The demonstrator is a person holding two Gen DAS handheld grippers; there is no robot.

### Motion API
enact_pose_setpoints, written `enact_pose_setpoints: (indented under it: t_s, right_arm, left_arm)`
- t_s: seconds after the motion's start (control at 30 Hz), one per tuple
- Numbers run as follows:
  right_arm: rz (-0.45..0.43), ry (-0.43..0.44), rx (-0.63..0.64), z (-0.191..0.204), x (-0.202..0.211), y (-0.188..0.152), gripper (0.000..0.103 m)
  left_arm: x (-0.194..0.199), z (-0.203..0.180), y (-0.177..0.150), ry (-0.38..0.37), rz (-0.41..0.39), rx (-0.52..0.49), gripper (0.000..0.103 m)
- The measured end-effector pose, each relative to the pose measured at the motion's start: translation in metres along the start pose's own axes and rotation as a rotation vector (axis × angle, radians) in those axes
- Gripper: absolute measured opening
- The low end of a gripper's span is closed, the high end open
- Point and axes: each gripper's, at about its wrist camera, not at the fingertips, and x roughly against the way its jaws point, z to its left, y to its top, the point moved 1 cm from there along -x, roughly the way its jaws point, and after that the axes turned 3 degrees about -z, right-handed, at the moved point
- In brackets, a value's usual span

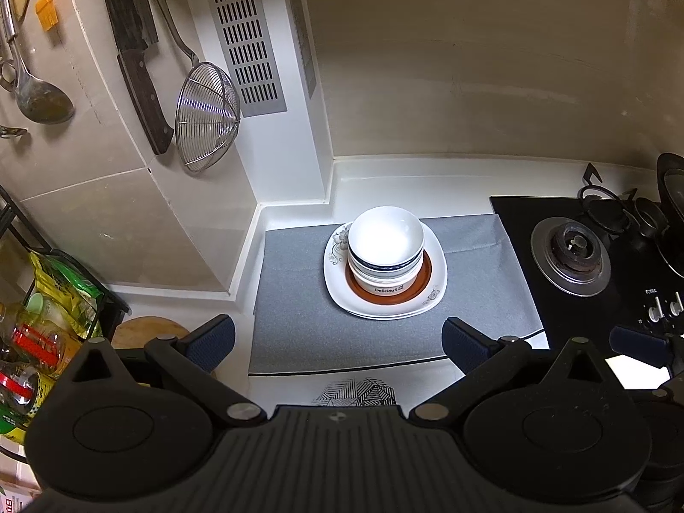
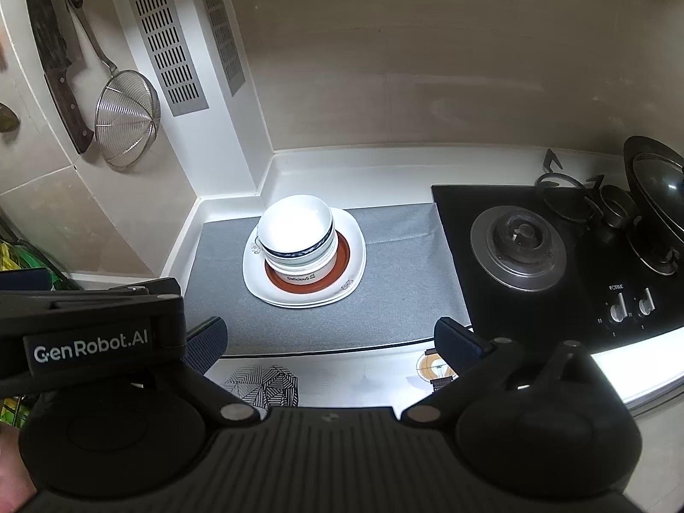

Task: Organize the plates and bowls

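A stack of white bowls [image 1: 386, 239] with blue rim bands sits on a brown-rimmed plate [image 1: 423, 284], which lies on square white plates [image 1: 434, 303] with a flower print. The stack rests on a grey mat [image 1: 299, 325]. It also shows in the right wrist view: bowls [image 2: 295, 226], white plates [image 2: 352, 256], mat [image 2: 384, 308]. My left gripper [image 1: 337, 340] is open and empty, held back from the stack above the mat's near edge. My right gripper [image 2: 331, 340] is open and empty, also short of the stack, with the left gripper's body at its left.
A black gas hob [image 1: 573, 252] with burner and knobs lies right of the mat, with a dark pan lid [image 2: 658, 184] at far right. A wire strainer [image 1: 207, 115], knife and ladle hang on the left wall. A rack with jars and packets [image 1: 47, 312] stands at left.
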Motion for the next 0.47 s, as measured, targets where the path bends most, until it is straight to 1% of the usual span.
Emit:
enact_pose_setpoints:
  t_s: [0.2,0.47]
  right_arm:
    - [0.0,-0.003,-0.004,0.0,0.0011,-0.0008,0.103]
    - [0.02,-0.007,0.008,0.0039,-0.0051,-0.0003,0.103]
  left_arm:
    - [-0.0007,-0.0003,-0.0005,-0.003,0.002,-0.004,0.102]
    - [-0.0074,0.0055,-0.0024,-0.007,0.022,0.002,0.103]
